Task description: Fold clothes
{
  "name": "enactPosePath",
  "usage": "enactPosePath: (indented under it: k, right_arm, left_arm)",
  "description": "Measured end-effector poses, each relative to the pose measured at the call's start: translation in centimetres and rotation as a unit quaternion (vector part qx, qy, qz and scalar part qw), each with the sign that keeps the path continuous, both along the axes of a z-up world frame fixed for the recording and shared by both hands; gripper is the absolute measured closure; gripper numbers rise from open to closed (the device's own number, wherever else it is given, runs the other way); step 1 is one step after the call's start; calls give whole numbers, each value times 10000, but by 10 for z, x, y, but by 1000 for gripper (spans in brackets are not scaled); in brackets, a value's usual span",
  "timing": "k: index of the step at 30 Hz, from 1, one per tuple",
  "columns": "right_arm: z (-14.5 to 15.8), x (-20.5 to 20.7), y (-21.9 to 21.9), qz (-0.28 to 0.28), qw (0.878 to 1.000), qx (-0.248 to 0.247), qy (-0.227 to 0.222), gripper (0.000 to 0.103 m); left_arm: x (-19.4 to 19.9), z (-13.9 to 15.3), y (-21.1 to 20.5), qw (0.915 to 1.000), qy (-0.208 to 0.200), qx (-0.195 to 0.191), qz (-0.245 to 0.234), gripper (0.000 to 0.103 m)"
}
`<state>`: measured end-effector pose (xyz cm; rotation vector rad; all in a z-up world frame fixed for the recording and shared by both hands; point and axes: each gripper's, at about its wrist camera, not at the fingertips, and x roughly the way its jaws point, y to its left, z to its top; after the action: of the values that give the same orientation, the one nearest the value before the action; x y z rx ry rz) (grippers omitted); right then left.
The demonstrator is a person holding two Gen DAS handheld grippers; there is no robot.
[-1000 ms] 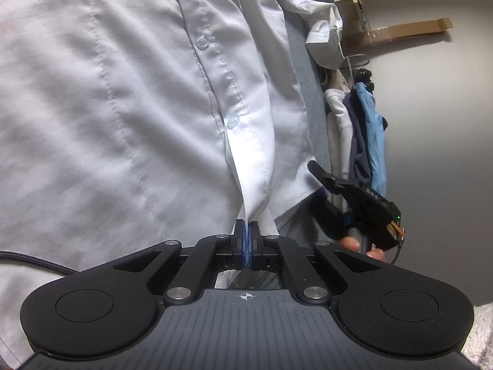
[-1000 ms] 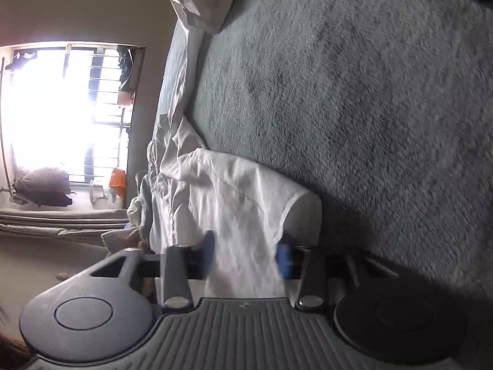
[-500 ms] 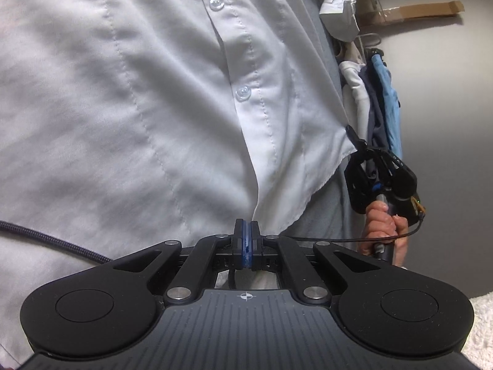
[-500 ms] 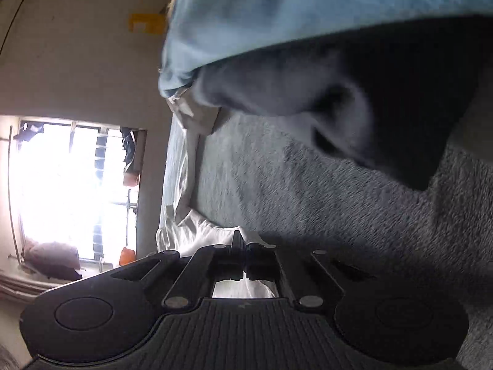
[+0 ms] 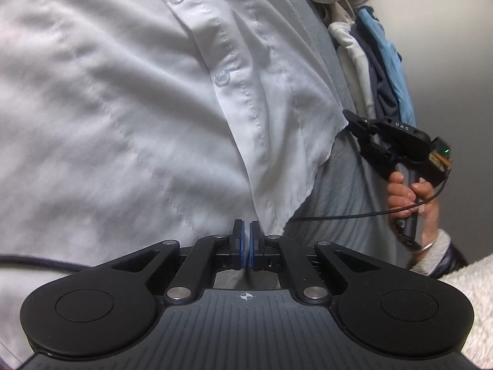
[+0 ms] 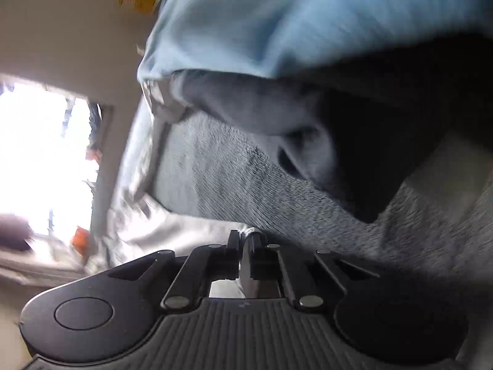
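A white button-front shirt (image 5: 129, 129) lies spread over a grey fleece cover (image 5: 345, 191). My left gripper (image 5: 246, 240) is shut on the shirt's bottom hem, just below the button placket. My right gripper (image 5: 354, 121), held in a person's hand (image 5: 409, 197), pinches the shirt's hem corner further right. In the right wrist view that gripper (image 6: 245, 242) is shut, with white shirt cloth (image 6: 172, 234) caught between its fingers. The view there is blurred.
A pile of folded clothes, white, navy and light blue (image 5: 385, 61), lies along the cover's right side. It looms close over the right gripper as a light blue garment (image 6: 292, 21) and a dark grey garment (image 6: 354, 129). A bright window (image 6: 40, 154) sits at left.
The right gripper was open around the shirt's edge and has shut on it. It has swung toward the clothes pile. The left gripper stays shut on the hem, with the shirt shifted slightly.
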<state>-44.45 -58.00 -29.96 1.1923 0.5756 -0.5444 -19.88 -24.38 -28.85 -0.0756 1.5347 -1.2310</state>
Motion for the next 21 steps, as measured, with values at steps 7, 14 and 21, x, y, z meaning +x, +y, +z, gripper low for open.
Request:
enactPosePath:
  k: [7, 14, 21]
  right_arm:
    - [52, 14, 32, 886, 9632, -2027, 1529, 85]
    - [72, 66, 73, 2070, 9432, -2495, 727, 84]
    - [73, 48, 98, 2730, 9367, -2189, 130, 84]
  left_arm:
    - [29, 17, -1, 9989, -438, -162, -82, 85]
    - [90, 26, 0, 9862, -906, -226, 1371, 80]
    - [106, 19, -19, 9781, -934, -45, 1861, 79]
